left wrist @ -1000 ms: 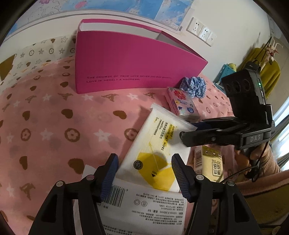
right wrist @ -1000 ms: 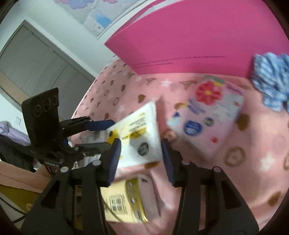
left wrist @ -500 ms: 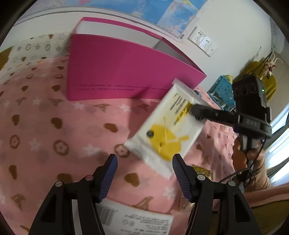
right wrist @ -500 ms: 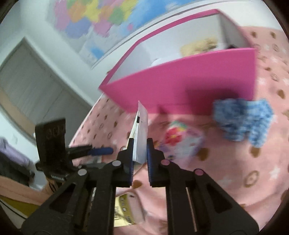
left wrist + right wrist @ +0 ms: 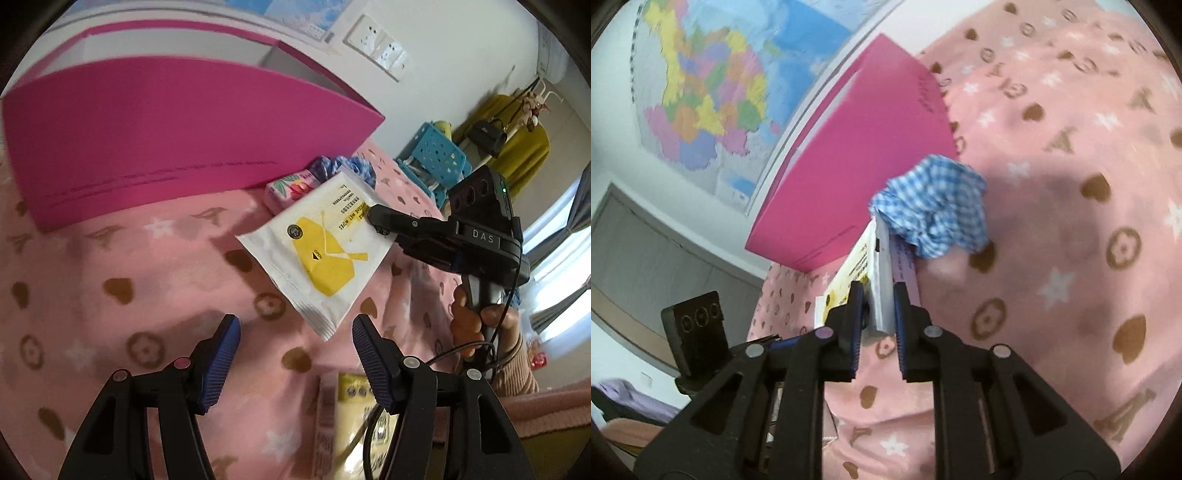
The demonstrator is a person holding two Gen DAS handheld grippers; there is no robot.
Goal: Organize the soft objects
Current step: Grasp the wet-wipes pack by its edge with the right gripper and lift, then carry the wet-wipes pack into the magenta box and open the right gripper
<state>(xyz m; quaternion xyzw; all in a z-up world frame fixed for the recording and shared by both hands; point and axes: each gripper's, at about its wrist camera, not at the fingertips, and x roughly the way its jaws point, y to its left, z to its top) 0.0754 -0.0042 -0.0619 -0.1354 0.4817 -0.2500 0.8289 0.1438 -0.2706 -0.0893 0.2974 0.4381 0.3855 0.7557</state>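
My right gripper (image 5: 877,295) is shut on a white and yellow wet wipes pack (image 5: 321,243), held in the air above the pink blanket; it shows edge-on in the right wrist view (image 5: 877,266). In the left wrist view the right gripper (image 5: 373,218) pinches the pack's far edge. My left gripper (image 5: 295,336) is open and empty, low over the blanket, just below the pack. A large magenta box (image 5: 166,125) stands open at the back. A blue checked scrunchie (image 5: 934,210) and a floral tissue pack (image 5: 291,186) lie by the box's right end.
A pink and yellow packet (image 5: 351,413) lies near the blanket's front edge. A pink patterned blanket (image 5: 110,295) covers the surface. A blue perforated basket (image 5: 439,155) and a yellow coat stand beyond the right side. A map hangs on the wall (image 5: 713,85).
My right gripper closed on the wipes pack, lifted it off the blanket and carried it up and right toward the box's end. My left gripper stayed open and moved off the white packet.
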